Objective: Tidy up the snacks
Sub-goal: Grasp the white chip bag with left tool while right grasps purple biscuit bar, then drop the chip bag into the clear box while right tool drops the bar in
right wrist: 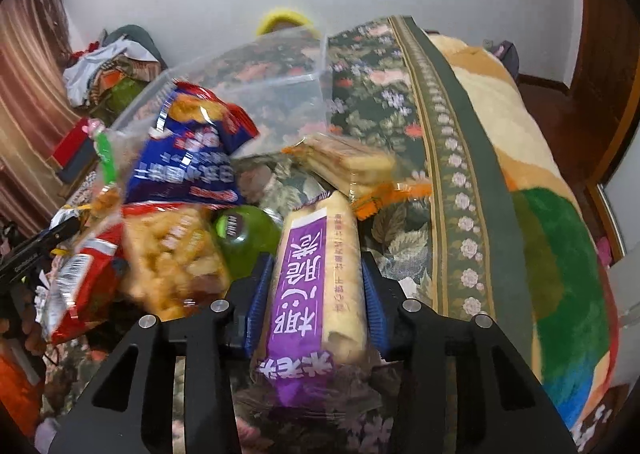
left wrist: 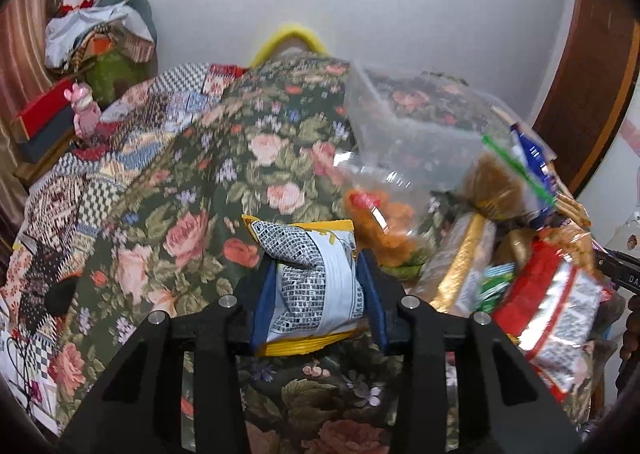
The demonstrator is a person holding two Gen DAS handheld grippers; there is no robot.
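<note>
My left gripper (left wrist: 316, 294) is shut on a yellow and white snack packet (left wrist: 308, 278), held above the floral bedspread (left wrist: 208, 182). My right gripper (right wrist: 318, 302) is shut on a long purple-labelled rice cracker pack (right wrist: 316, 278). A heap of snacks lies on the bed: a blue bag (right wrist: 188, 146), a red bag (right wrist: 76, 270), a bag of puffed pieces (right wrist: 172, 254), a green bottle (right wrist: 248, 234) and a cracker pack (right wrist: 352, 166). A clear plastic box (right wrist: 256, 90) stands behind the heap. It also shows in the left wrist view (left wrist: 404, 122).
A striped, colourful blanket (right wrist: 540, 194) lies on the right of the bed. A patchwork quilt (left wrist: 80, 182) covers the left side. Clothes (left wrist: 100, 34) and a red box (left wrist: 44, 114) sit at the far left by the curtain. A wooden door frame (left wrist: 592, 86) is at the right.
</note>
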